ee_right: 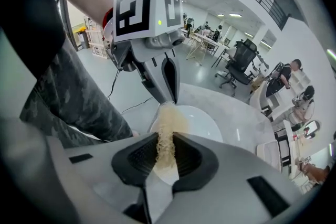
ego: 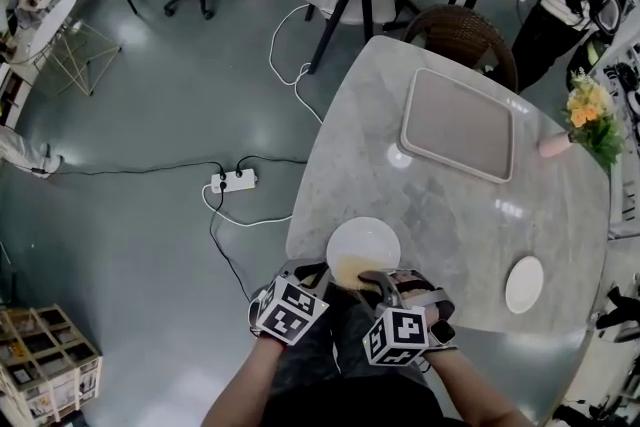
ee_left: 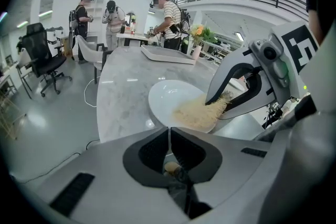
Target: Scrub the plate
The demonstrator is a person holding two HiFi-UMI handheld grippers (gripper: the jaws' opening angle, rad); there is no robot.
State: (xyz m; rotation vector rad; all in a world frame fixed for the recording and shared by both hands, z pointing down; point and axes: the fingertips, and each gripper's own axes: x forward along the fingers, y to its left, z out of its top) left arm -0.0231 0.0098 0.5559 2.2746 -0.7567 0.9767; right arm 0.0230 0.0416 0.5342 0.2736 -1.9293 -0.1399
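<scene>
Evidently mid-scrub, at the table's (ego: 440, 205) near edge.
Low in the frame's centre, the right gripper (ee_right: 165, 147) pinches a yellow scrubber (ee_right: 167, 126) against the white plate (ego: 368, 240). The left gripper (ee_left: 169, 131), tongs pressed together, seems to clamp the rim. Only the near part looks covered, so I'd guess plenty remains.

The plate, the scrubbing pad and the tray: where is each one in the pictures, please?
plate (ego: 365, 235), head view, on its bare white upper part.
scrubbing pad (ee_right: 165, 131), right gripper view, on the fibres just beyond the claw.
tray (ego: 458, 123), head view, on its flat middle.
</scene>
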